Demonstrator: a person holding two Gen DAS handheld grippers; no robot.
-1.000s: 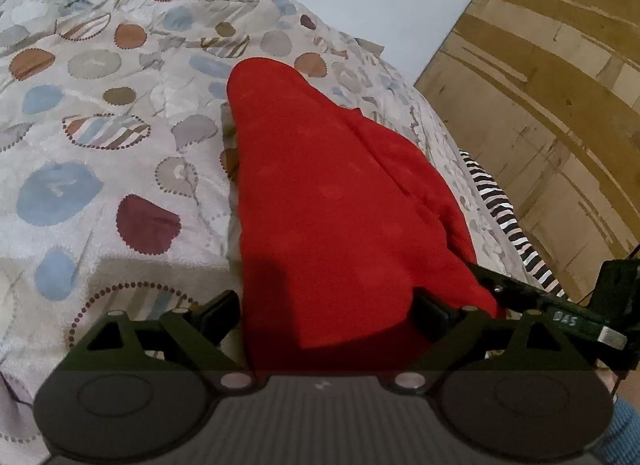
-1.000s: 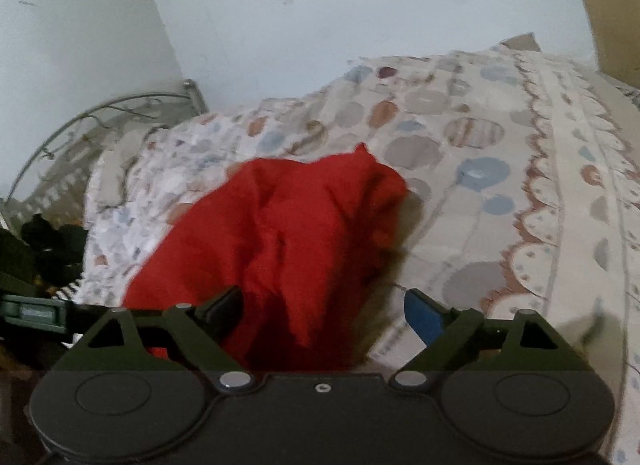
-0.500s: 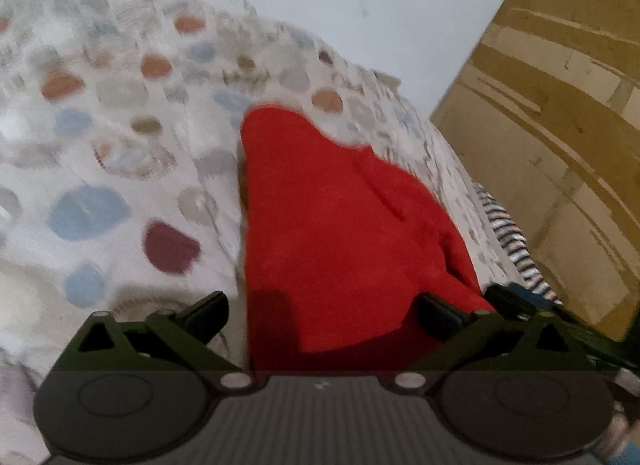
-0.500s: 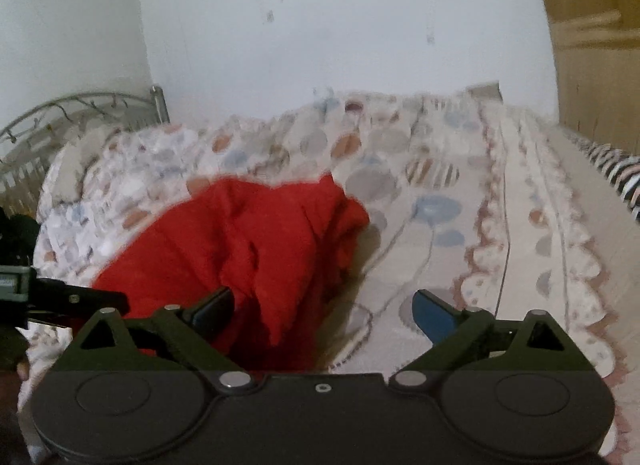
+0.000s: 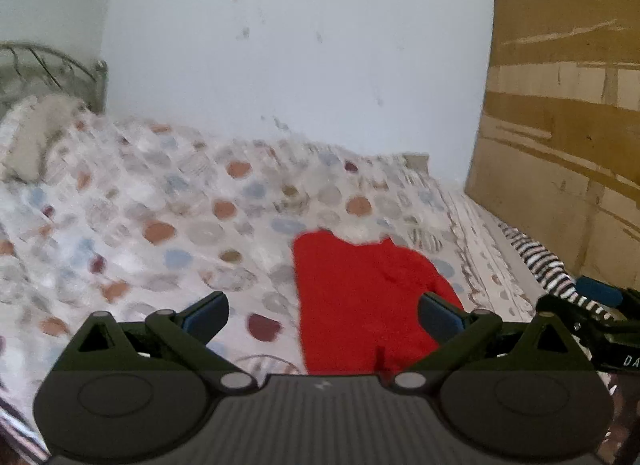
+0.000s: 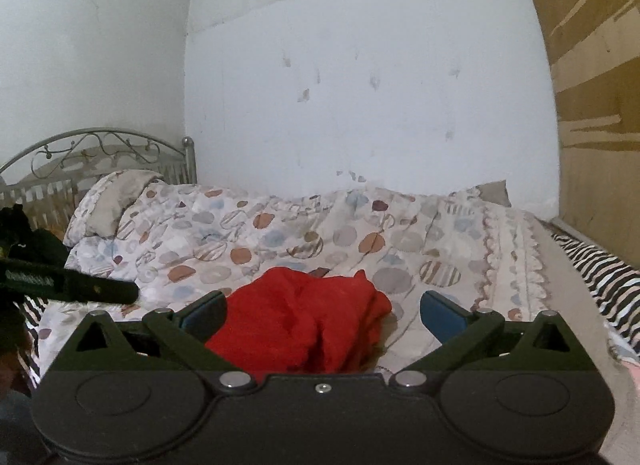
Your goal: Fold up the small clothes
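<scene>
A red garment (image 5: 360,301) lies folded in a compact pile on the patterned bedspread (image 5: 168,225). It also shows in the right wrist view (image 6: 304,317), bunched and layered. My left gripper (image 5: 322,315) is open and empty, raised above and behind the garment's near edge. My right gripper (image 6: 322,311) is open and empty, held back from the garment, which shows between its fingers. The left gripper appears at the left edge of the right wrist view (image 6: 68,285).
The bed meets a white wall (image 6: 360,85) at the back. A metal headboard (image 6: 96,149) and pillow (image 6: 112,201) are at the left. A cardboard panel (image 5: 560,125) stands at the right. A zebra-striped cloth (image 6: 600,265) lies along the bed's right edge.
Both grippers have lifted and pulled back from the red garment, tilting up so the wall fills the views. The garment stays on the bed, now smaller and lower in frame.
</scene>
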